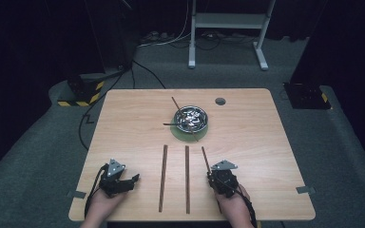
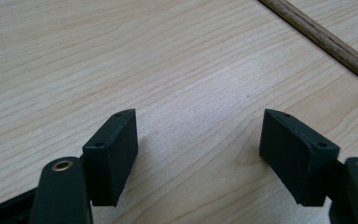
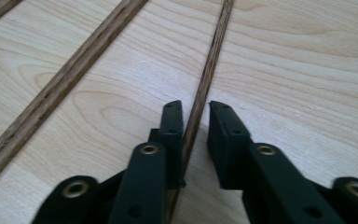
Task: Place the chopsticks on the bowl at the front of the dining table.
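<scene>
Pale wooden tabletop [image 1: 123, 123], broad and mostly bare. At its far middle, a metal bowl [image 1: 191, 118] on a green mat [image 1: 177, 133], with thin sticks poking from it. Nearer the front edge, three long wooden sticks side by side — left stick [image 1: 163, 177], middle stick [image 1: 187, 178], and a thinner right stick [image 1: 204, 158] slanting toward the right hand. Left tool [image 2: 198, 135] parked on bare wood, well apart from the sticks, jaws wide and holding nothing. Right tool [image 3: 196, 123] narrowed around the thin stick [image 3: 205, 79], the left pad against it, a sliver of gap at the right pad — so not clearly a firm pinch yet. Likely risks from here: stick slipping or rolling out sideways if lifted on a loose pinch; far end drooping and swinging because held near one end; tip dragging into the middle stick and knocking it askew.
</scene>
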Motion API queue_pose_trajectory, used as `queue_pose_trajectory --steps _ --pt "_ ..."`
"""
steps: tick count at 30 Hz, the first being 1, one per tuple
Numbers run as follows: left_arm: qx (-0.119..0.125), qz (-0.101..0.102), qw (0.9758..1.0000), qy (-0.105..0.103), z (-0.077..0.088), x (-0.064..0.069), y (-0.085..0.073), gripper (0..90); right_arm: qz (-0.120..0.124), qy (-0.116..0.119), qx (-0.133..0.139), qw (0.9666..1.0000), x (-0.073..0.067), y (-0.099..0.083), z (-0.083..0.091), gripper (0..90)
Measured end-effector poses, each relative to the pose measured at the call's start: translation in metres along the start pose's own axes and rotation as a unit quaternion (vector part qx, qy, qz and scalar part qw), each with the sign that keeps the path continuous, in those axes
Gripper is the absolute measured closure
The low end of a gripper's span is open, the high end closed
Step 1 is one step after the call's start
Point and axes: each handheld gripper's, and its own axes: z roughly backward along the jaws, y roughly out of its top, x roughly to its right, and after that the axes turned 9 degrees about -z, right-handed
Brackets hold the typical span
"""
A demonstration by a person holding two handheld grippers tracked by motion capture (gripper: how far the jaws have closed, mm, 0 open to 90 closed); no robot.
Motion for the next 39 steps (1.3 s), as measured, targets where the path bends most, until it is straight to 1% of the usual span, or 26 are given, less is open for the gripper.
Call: queue_pose_trajectory --steps 1,6,9,10,12,14,19,20,23,24,25,30,31,36,39 --pt "0.000 0.001 1.0000 0.000 0.000 0.000 0.000 28.4 -0.002 0.005 -0.003 1.0000 0.002 0.000 0.000 83.3" --pt "0.000 0.001 1.0000 0.001 0.001 0.001 -0.001 28.9 -0.003 0.004 -0.001 1.0000 0.003 0.000 0.000 83.9" --pt "0.000 0.001 1.0000 0.001 0.001 0.001 -0.001 28.8 0.003 0.007 -0.004 1.0000 0.004 0.000 0.001 84.2" --pt "0.000 0.000 1.0000 0.001 0.001 0.001 -0.001 29.0 0.004 0.003 -0.004 1.0000 0.005 0.000 0.001 84.3" --pt "0.000 0.001 1.0000 0.002 0.002 0.001 -0.001 29.8 -0.001 0.003 -0.003 1.0000 0.007 0.000 0.003 84.3" --pt "0.001 0.001 1.0000 0.002 0.002 0.001 -0.001 29.8 -0.006 0.001 0.006 1.0000 0.010 0.001 0.005 84.3" --pt "0.001 0.000 1.0000 0.003 0.002 0.002 -0.001 30.0 -0.018 0.004 0.016 0.9997 0.017 0.005 0.014 84.3" --pt "0.001 0.000 1.0000 0.003 0.002 0.002 -0.001 30.1 -0.015 0.005 0.020 0.9997 0.019 0.007 0.016 84.3" --pt "0.001 0.001 1.0000 0.001 0.002 0.001 -0.001 30.2 -0.019 0.006 0.027 0.9994 0.022 0.011 0.021 84.4" --pt "0.001 0.001 1.0000 0.001 0.002 0.001 -0.001 30.2 -0.021 0.005 0.036 0.9991 0.023 0.013 0.023 84.4" --pt "0.001 0.002 1.0000 0.001 0.002 0.001 -0.001 30.2 -0.021 0.006 0.036 0.9991 0.024 0.015 0.024 84.4" --pt "0.001 0.001 1.0000 -0.002 0.002 0.001 -0.001 30.2 -0.020 0.006 0.045 0.9988 0.025 0.020 0.025 84.4" --pt "0.002 0.001 1.0000 -0.003 0.002 0.001 -0.001 29.9 -0.024 0.008 0.049 0.9985 0.026 0.022 0.024 84.4" --pt "0.002 -0.001 1.0000 -0.001 0.002 0.001 -0.001 30.2 -0.032 0.011 0.051 0.9981 0.028 0.028 0.022 84.4" --pt "0.002 -0.001 1.0000 -0.002 0.002 0.001 -0.001 30.2 -0.029 0.011 0.056 0.9979 0.030 0.032 0.021 84.4"
